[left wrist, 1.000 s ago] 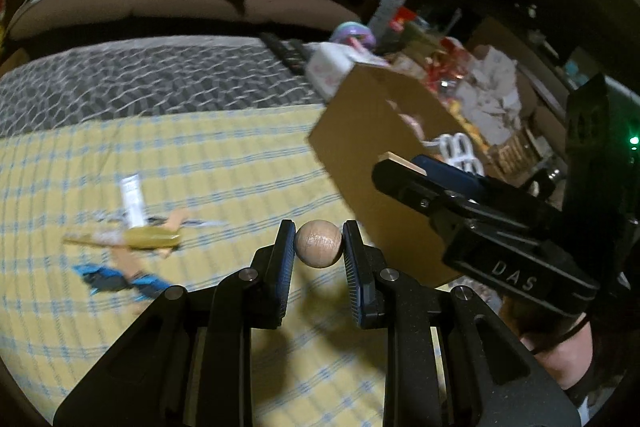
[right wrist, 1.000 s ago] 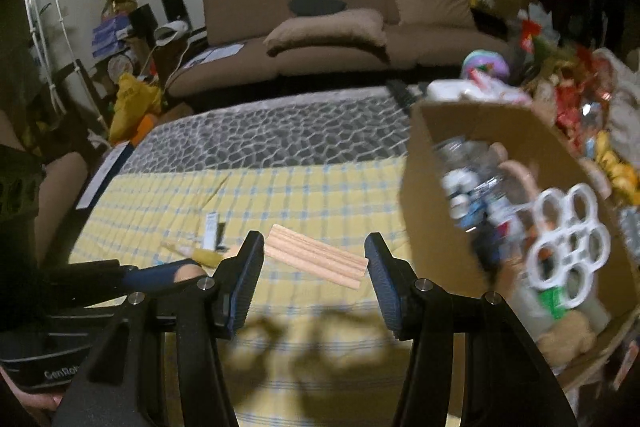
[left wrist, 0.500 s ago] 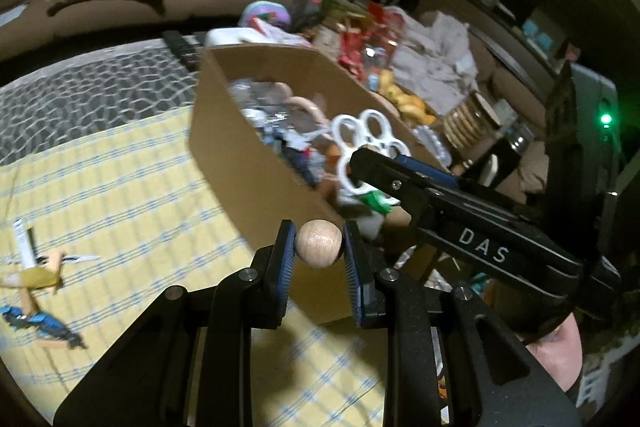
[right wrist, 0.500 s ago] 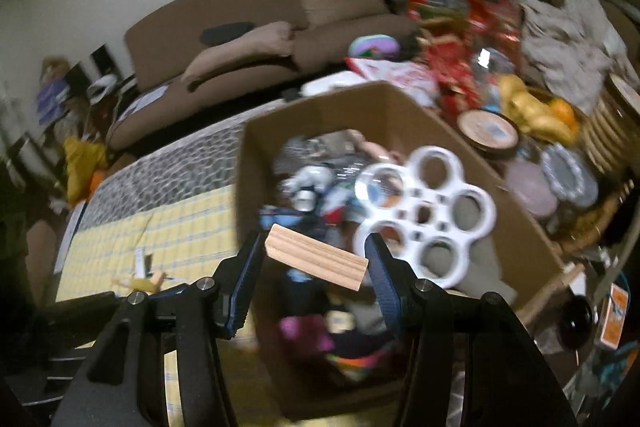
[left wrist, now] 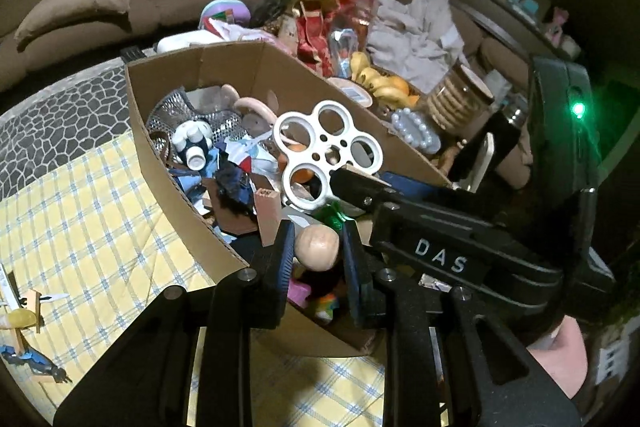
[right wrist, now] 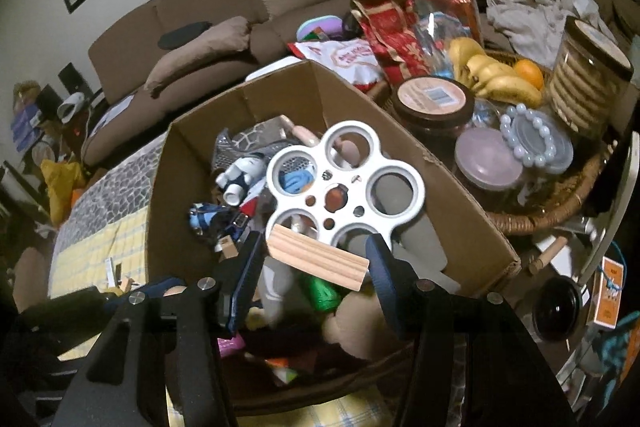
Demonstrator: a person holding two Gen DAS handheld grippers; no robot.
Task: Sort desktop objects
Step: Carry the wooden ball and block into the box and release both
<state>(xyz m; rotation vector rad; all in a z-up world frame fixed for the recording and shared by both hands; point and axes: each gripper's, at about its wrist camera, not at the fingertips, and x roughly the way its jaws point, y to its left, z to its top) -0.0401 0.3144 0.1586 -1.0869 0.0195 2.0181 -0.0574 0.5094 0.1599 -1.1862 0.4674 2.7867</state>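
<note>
The left gripper (left wrist: 317, 251) has its two black plastic fingers closed on a smooth, round, pale wooden ball (left wrist: 317, 248), held over the near corner of an open cardboard box (left wrist: 168, 163). The right gripper (right wrist: 316, 259) is clamped on a flat rectangular wooden block (right wrist: 317, 257) with shallow lengthwise grooves, gripped end to end and tilted, also over the box's near end; in the left wrist view its black body bears raised white letters reading "DAS" and a green light glows on the housing behind. The box is plain brown corrugated card with a torn patch on its right rim, and it is crowded: a glossy white plastic disc (right wrist: 345, 189) pierced by five large round holes and several small ones lies on top of the heap, with a small white and blue toy figure (right wrist: 241, 177) nearer the far left corner, and a crumpled green foil wrapper (right wrist: 320, 291) close beneath the block. The box sits on a yellow checked cloth (left wrist: 80, 227), with a grey pebble-patterned cover beyond. Just beyond the box's right wall, a woven wicker basket (right wrist: 560, 207) holds round lidded containers, a pale bead bracelet (right wrist: 530, 139), bananas (right wrist: 490, 75) and an orange. A brown upholstered sofa (right wrist: 224, 15) with a slumped cushion stands against the far wall under a black-framed picture.
</note>
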